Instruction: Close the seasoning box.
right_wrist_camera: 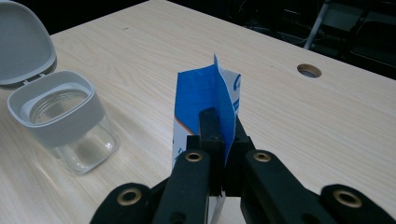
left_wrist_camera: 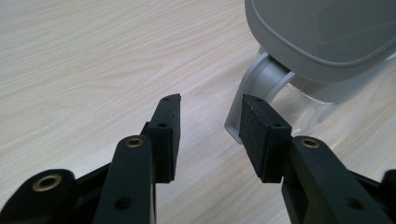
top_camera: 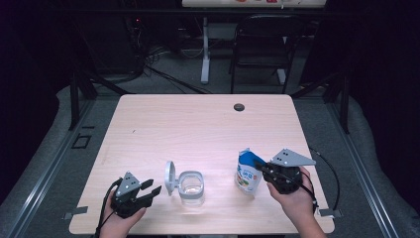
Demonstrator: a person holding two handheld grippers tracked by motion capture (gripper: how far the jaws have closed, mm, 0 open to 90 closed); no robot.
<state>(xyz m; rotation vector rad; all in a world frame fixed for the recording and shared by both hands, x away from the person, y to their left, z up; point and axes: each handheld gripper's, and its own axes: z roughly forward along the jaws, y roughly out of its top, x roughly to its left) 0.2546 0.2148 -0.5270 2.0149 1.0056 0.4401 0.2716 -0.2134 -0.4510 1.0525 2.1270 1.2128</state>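
A blue and white carton (top_camera: 246, 174) stands upright on the wooden table (top_camera: 198, 124) at the front right. My right gripper (top_camera: 260, 168) is shut on its opened top flap; in the right gripper view the jaws (right_wrist_camera: 223, 126) pinch the blue flap (right_wrist_camera: 201, 91). A clear jar (top_camera: 191, 188) with a grey collar sits left of the carton, its hinged grey lid (top_camera: 170, 176) flipped open to the left. My left gripper (top_camera: 152, 188) rests open just left of the lid with nothing between its jaws. In the left gripper view (left_wrist_camera: 210, 105) the lid's hinge (left_wrist_camera: 266, 79) lies just beyond the right pad.
A round cable hole (top_camera: 239, 107) is in the table's far side. Behind the table stand a black chair (top_camera: 262, 39) and a white desk leg (top_camera: 205, 54), with cables on the floor. Bare wood stretches over the far half of the table.
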